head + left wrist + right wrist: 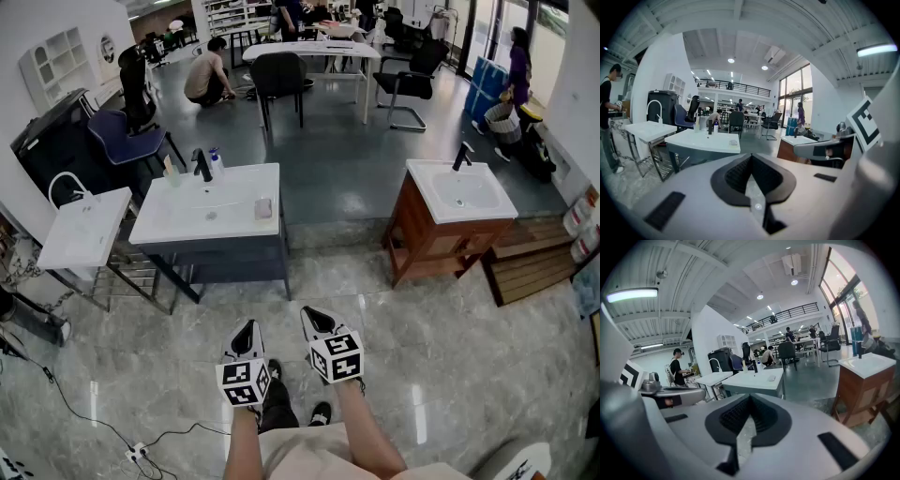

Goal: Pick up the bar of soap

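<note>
In the head view, my left gripper [246, 330] and my right gripper [315, 319] hang side by side low in the middle, over a grey stone floor [450, 356], both pointing forward and a little down. Nothing is between their jaws. The soap [263, 208] lies on the white counter [178, 223] ahead of me, near its right edge and well apart from both grippers. A black tap [202, 165] stands at the back of this counter, and a wooden cabinet [427, 239] with its own basin stands to the right. In the left gripper view, my left jaws are pressed together at the tips and hold nothing. Beyond them the soap [734, 142] is a small pale block on the near right corner of the counter [698, 139], and my right gripper [825, 151] shows at the right side. In the right gripper view, my right jaws are also closed tip to tip and empty. The soap [771, 378] rests on the counter [750, 380] above the jaw tips in the picture, far off, and the wooden cabinet [862, 392] stands at the right.
</note>
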The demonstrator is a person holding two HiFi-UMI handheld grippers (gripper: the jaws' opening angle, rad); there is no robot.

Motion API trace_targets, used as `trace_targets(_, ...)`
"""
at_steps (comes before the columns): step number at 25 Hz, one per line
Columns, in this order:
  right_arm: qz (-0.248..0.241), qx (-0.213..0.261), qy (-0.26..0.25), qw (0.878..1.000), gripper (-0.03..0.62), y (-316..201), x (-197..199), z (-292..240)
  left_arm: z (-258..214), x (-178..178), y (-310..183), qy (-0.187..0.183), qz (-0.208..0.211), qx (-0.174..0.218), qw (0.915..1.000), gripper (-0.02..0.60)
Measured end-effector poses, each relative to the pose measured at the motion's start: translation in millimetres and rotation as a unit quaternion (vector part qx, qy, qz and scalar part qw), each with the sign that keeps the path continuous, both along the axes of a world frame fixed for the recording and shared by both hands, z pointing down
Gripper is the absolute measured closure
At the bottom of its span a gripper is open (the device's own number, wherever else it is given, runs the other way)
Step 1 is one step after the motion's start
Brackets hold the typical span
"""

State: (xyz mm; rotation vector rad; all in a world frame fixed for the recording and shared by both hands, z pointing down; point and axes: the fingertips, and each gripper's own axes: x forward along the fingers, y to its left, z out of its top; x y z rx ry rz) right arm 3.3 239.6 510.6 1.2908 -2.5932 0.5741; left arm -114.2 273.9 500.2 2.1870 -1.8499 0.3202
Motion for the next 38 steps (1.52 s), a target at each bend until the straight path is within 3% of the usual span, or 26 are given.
trace_targets(7, 0.030, -0.013, -0.010, 0.999, 0.589, -18, 5, 11, 1, -3, -12, 0.013, 0.010, 0.011, 0.9998, 0.575)
trace_targets(19, 0.017, -0.031, -0.091, 0.995, 0.589, -72, 3, 10, -3, -9, -77, 0.023, 0.043, 0.008, 0.9987, 0.575)
trace_targets(24, 0.013, -0.025, -0.073, 0.997, 0.589, -106, -4, 10, -14, -22, -127, 0.042, 0.048, 0.032, 0.9974, 0.575)
trace_targets(31, 0.049, -0.013, -0.070, 0.996, 0.588, -158, -18, 1, -23, -31, -189, 0.028, 0.090, 0.042, 0.9947, 0.575)
trace_targets(38, 0.084, -0.016, -0.075, 0.993, 0.588, -191, -49, 3, -16, -59, -228, 0.023, 0.119, 0.028, 0.9923, 0.575)
